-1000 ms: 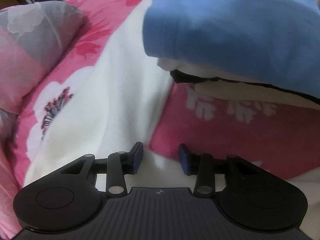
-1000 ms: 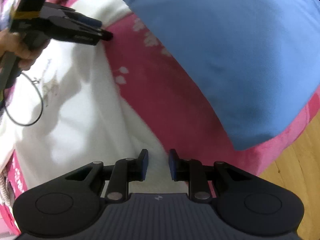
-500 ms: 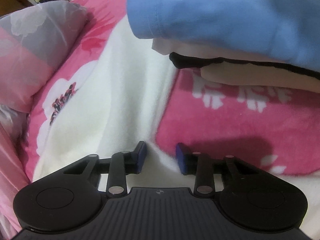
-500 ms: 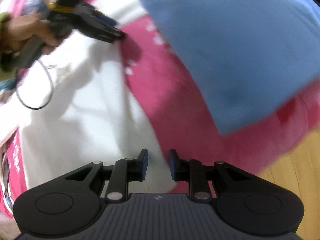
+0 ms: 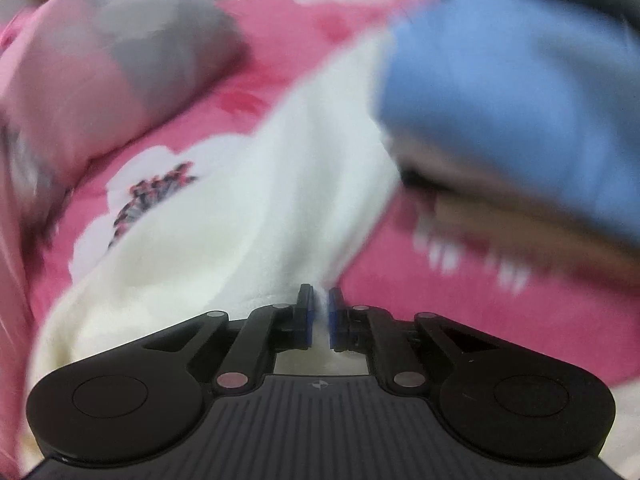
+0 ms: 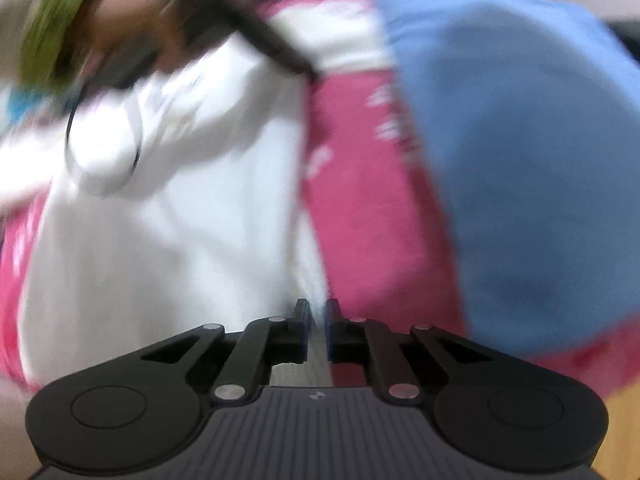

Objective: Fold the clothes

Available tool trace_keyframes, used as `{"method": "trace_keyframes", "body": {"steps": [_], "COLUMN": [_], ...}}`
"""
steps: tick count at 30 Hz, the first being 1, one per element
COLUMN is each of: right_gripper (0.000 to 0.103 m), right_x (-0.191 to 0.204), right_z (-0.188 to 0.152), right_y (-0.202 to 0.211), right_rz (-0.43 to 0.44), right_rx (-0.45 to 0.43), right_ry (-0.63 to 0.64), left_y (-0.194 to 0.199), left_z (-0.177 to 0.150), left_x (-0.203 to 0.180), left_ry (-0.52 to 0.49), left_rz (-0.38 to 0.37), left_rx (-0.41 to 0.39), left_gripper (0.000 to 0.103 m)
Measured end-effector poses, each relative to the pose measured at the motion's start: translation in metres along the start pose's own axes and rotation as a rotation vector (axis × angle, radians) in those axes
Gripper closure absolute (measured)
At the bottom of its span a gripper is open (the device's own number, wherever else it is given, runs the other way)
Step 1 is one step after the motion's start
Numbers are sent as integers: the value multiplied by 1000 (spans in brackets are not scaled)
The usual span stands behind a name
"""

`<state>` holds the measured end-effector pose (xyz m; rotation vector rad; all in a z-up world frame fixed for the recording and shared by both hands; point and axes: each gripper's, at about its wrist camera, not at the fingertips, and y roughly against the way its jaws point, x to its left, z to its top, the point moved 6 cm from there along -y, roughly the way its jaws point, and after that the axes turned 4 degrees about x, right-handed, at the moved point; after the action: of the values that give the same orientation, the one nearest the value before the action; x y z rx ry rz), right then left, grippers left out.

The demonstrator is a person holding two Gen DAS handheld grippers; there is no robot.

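The white garment (image 5: 256, 216) is lying spread across the pink floral bedspread (image 5: 500, 320), running from the lower centre to the upper centre of the left wrist frame. In the right wrist frame the white garment (image 6: 168, 232) is filling the left half, with pink bedspread (image 6: 360, 200) showing to its right.

The left gripper (image 5: 319, 308) is sitting at the lower centre of its frame. Its jaws are closing, and the blue pads (image 5: 307, 312) are pinching a raised ridge of the white garment between them. In the right wrist frame the left gripper (image 6: 304, 70) is appearing blurred at the upper centre, its tip at the garment's edge, carried by a hand (image 6: 124, 36) at the upper left.

The right gripper (image 6: 316, 320) is sitting at the lower centre of its frame. Its jaws are closing, nearly pressed together, and white fabric is standing in the narrow gap between the pads (image 6: 305, 322).

A folded blue garment (image 5: 520, 92) is occupying the upper right of the left wrist frame, resting on a stack of lighter and darker layers. It is also filling the right side of the right wrist frame (image 6: 520, 140). A grey and pink pillow (image 5: 108, 80) is lying at the upper left of the left wrist frame. Both frames are motion-blurred.
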<state>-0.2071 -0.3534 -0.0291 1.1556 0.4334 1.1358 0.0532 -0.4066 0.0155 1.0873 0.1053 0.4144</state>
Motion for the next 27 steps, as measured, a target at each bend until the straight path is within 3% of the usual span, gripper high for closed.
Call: {"method": "trace_keyframes", "body": {"steps": [3,4,6,10,12,17,19,21,22,24,27], "right_gripper": [96,102,103,103,103,98,74,58,66,94,96], "right_x": [-22,-29,-46,-71,-64,-38,-31,-25,-23,-20,-26], "right_z": [-5,-10,-27,-49,-42,-9,1,1,-2,-11,-14], "right_y": [24,25,15,1,3,5,-3,-16,-24,-19,3], "right_rz": [47,53,50,47,48,176,161,146,138,106,116], "right_rx": [-77,-89,-75,-78,-100,-158,-134,-74,-35,-7,-47], "right_ry": [-272,-363,-515,-718,-673,-516,-447,-399,-379,-363,-436], "left_y": [8,9,2,-10,-14,-14,-15,-14,-15,-12,-13], "left_z": [-4,-6,-11,-15,-16,-16,-16,-16,-16,-16,-15], "left_x": [26,34,45,55,61,60,60,60,59,55,48], "left_ry": [246,330,466,633,692,686,678,666,653,629,572], "left_rz": [-94,-125,-177,-249,-271,-260,-254,-248,-243,-236,-223], "left_rx": [-57,-71,-66,-65,-69,-80,-84,-91,-95,-109,-120], "left_gripper": [98,98,98,98,98,98,98,98,98,98,98]}}
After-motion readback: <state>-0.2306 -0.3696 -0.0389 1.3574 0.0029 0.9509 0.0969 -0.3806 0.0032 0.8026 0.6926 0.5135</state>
